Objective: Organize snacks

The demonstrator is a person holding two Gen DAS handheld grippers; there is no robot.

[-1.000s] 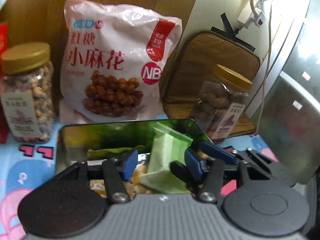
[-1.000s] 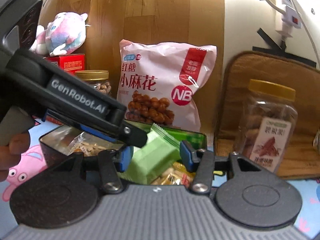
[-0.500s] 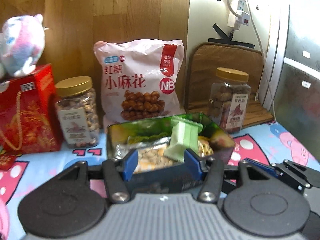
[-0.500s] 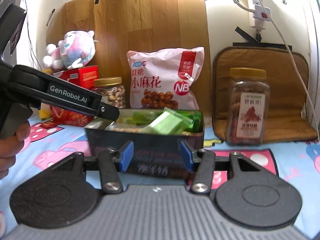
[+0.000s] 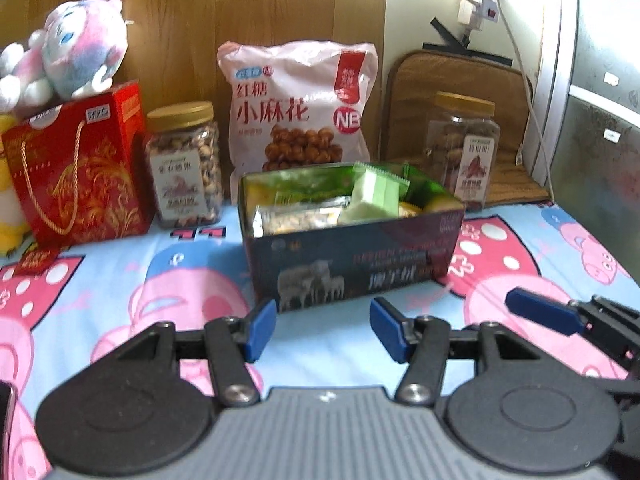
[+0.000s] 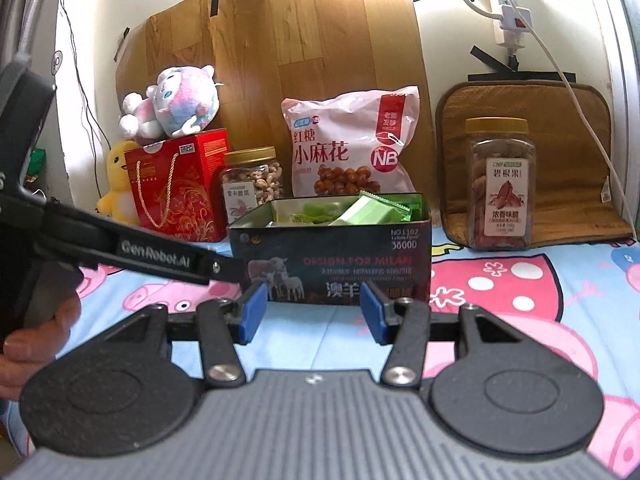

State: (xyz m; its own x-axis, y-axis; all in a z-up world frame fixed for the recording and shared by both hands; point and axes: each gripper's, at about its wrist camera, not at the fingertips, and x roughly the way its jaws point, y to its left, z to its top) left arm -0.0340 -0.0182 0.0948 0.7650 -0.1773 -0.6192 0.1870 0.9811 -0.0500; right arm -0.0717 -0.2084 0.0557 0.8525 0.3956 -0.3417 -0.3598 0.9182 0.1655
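Left gripper (image 5: 323, 330): I read the jaws as spread wide with nothing between them, held near the front of the tin.
Right gripper (image 6: 310, 312): I read the jaws as parted and empty, just in front of the tin's near wall; its blue fingertip (image 5: 542, 314) shows at the right in the left wrist view.
Tin box (image 6: 336, 264): dark, open-topped, standing on the cartoon-print cloth (image 6: 520, 300), centre of the scene.
Green snack packet (image 6: 374, 210): inside the tin, tilted, its crimped end sticking up above the rim.
Clear nut packet (image 5: 300, 218): lying inside the tin, left of the green packet.
Pink snack bag (image 6: 346, 152): upright behind the tin, against the wooden panel (image 6: 300, 60).
Nut jar (image 6: 252, 186): gold lid, far left of the tin, beside the red gift box (image 6: 176, 188).
Pecan jar (image 6: 502, 184): far right, in front of the brown cushion (image 6: 560, 140).
Plush toy (image 6: 176, 102): on top of the red gift box.
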